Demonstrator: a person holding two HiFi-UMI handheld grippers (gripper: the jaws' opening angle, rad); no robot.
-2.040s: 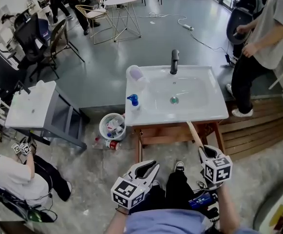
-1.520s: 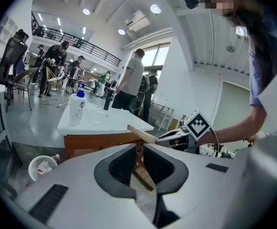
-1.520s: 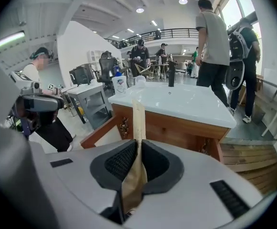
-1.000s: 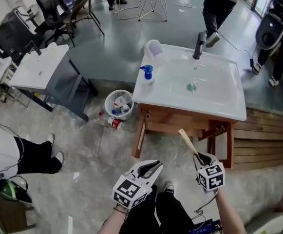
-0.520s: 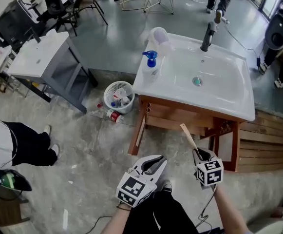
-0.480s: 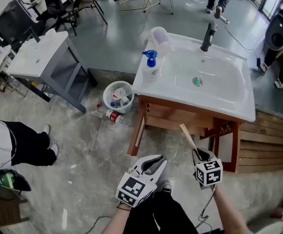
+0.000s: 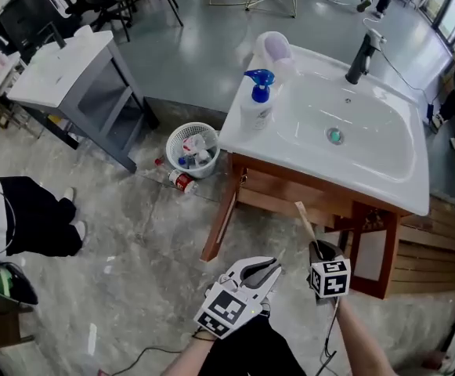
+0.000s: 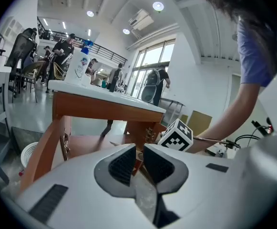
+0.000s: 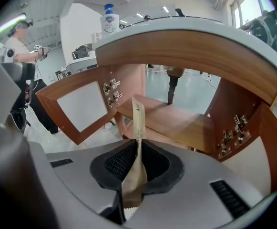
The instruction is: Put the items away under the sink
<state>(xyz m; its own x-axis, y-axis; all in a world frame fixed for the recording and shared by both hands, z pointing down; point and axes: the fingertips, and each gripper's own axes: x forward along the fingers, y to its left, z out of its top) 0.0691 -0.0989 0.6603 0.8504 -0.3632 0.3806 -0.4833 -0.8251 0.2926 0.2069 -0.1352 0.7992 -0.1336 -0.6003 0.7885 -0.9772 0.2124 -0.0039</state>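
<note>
- Right tongs (image 7: 319,251) – clenched on a flat, long paper sleeve (image 7: 305,219) of tan kraft paper. In the right gripper view the ribbed black pads (image 9: 121,162) pinch its lower part. Its saw-toothed bottom edge hangs below them, and the narrow upper end (image 9: 138,118) stands up past the tips.
- In the head view the sleeve lies low and right of centre. It slants up-left from the tongs toward the front of the wooden cabinet (image 7: 290,198).
- Left tongs (image 7: 266,269) – released, bare. In the left gripper view (image 8: 139,156) the ribbed pads stand a narrow gap apart with nothing between them. They sit just left of the right tongs, apart from the sleeve.
- The cabinet is reddish-brown wood with a smooth inner shelf (image 9: 176,120). Its framed door (image 9: 81,109) has a pale panel and metal hinges and is swung open.
- The glossy white sink (image 7: 384,178) forms the counter top, in the upper right of the head view.
- On it stand a white pump bottle (image 7: 257,104) with a blue head, a translucent cup (image 7: 274,47) and a black tap (image 7: 360,56).
</note>
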